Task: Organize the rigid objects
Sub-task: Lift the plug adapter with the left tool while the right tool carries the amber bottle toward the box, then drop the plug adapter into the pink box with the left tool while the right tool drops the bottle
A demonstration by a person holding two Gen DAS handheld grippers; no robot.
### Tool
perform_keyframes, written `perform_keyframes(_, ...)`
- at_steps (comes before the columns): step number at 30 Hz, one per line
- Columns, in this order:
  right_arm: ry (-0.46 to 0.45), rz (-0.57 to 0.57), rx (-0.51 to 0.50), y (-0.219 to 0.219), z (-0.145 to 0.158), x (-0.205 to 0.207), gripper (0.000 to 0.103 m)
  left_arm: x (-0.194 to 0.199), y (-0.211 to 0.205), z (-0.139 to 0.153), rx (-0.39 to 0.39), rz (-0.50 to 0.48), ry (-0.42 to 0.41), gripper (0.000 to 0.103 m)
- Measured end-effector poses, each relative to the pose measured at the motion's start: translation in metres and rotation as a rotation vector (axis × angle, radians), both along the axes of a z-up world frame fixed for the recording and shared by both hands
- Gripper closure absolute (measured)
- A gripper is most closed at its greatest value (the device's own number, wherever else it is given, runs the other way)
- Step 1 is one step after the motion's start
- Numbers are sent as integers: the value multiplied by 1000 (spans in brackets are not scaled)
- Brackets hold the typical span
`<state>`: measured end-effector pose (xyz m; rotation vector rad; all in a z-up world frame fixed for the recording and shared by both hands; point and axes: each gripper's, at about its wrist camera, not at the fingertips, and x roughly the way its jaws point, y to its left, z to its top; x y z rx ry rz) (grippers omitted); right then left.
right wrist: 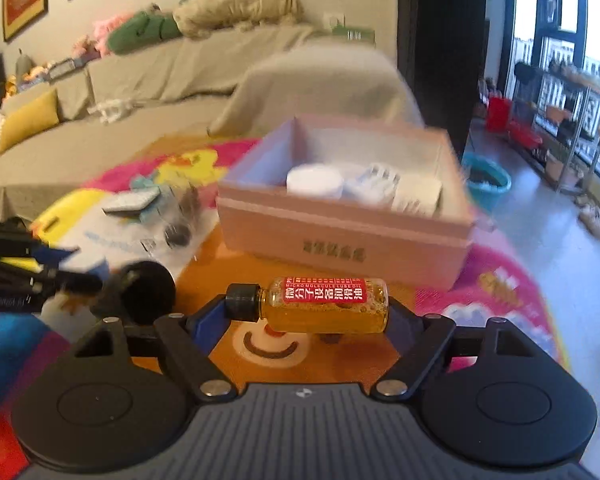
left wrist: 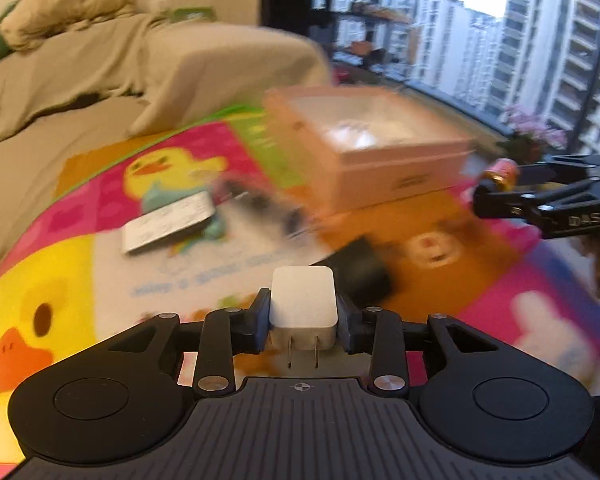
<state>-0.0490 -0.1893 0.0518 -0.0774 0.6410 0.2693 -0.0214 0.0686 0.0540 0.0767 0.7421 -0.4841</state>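
Carry step: left gripper (left wrist: pixel 303 322) clamps the white charger (left wrist: pixel 303 300); right gripper (right wrist: pixel 306 312) clamps the oil bottle (right wrist: pixel 324 305) lengthwise; next, bring both over the pink box (right wrist: pixel 340 236) beyond and release inside

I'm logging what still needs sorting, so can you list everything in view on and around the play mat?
charger plug: 1, white, held in the left claw, prongs toward the camera
oil bottle: 1, amber with red label and black cap, lying sideways in the right claw
box: 1, pink, open, on the mat ahead
items in the box: several, white, blurred
flat slab: 1, grey-white, on the mat left of the box
black block: 1, on the mat just beyond the plug
play mat: 1, multicoloured with ducks
sofa: 1, beige cover, behind the mat
left claw: black, shut on the plug
right claw: black, shut on the bottle
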Motion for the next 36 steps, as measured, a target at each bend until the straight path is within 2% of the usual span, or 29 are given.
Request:
perform_keyframes(5, -115, -30, 41, -24, 38, -28, 22, 5, -32, 52, -99, -101, -81, 66)
perform_keyframes(9, -182, -54, 53, -35, 49, -41, 22, 40, -76, 78, -116, -157, -176, 66)
perform_keyframes(12, -188, -70, 43, -38, 45, -45, 22, 79, -108, 80, -125, -161, -183, 66)
perform_keyframes(15, -178, -85, 35, -43, 38, -45, 22, 116, -133, 67, -164, -175, -128, 66)
perform_keyframes(17, -172, -103, 22, -47, 32, -45, 22, 133, -145, 55, -148, -180, -82, 66)
perform_keyframes(18, -168, -112, 18, -50, 30, -44, 22, 136, -145, 50, -144, -173, -84, 66)
perform_keyframes(20, -157, -130, 17, -56, 25, -39, 22, 136, -138, 44, -149, -145, -100, 66)
perform_keyframes(25, -106, -167, 35, -66, 14, -15, 22, 125, -93, 33, -197, -51, -73, 66)
perform_keyframes(32, -115, -154, 62, -50, 22, 34, 22, 68, -20, 14, -192, 31, -67, 66)
perform_keyframes(36, -97, -160, 63, -35, 25, 81, 22, 50, 5, 2, -161, 64, -40, 66)
